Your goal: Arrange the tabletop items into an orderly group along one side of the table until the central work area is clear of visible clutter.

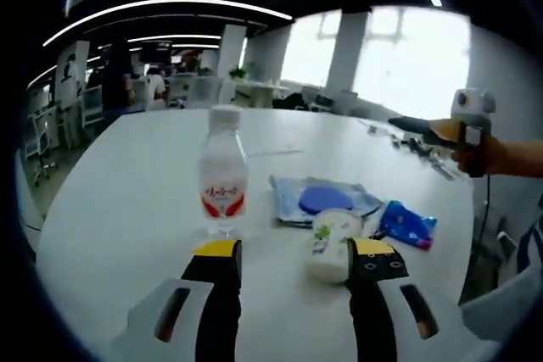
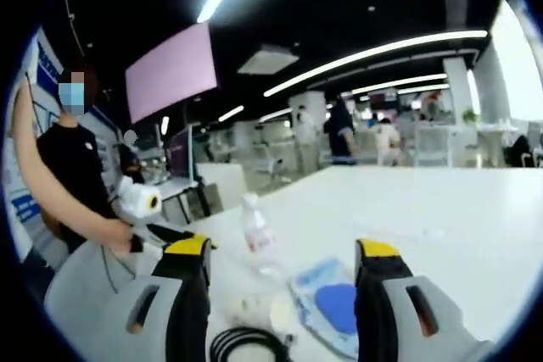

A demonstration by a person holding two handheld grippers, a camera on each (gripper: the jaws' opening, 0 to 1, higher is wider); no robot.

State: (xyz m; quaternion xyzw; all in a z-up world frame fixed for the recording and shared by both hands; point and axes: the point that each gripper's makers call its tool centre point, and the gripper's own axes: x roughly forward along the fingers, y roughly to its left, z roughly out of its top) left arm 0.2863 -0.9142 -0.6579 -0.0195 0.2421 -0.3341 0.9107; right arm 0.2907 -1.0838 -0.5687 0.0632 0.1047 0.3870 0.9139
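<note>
I am holding the left gripper (image 1: 293, 260) with jaws apart over the white table (image 1: 127, 201), its right jaw partly hiding a white tub (image 1: 333, 243) beside the bottle (image 1: 223, 177), blue pouch (image 1: 322, 199) and blue packet (image 1: 407, 225). The right gripper (image 2: 284, 264) is gaping too, a black cable (image 2: 250, 345) cut off below; the office behind is blurring.

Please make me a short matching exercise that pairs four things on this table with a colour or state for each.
Things:
1. bottle
2. round pad
3. small packet
4. left tongs

Descriptions:
A. open, nothing between the jaws
B. blue disc lying on a clear bag
C. upright, white cap, red-and-white label
D. blue wrapper lying flat beside the clear bag

Pairs: 1-C, 2-B, 3-D, 4-A
</note>
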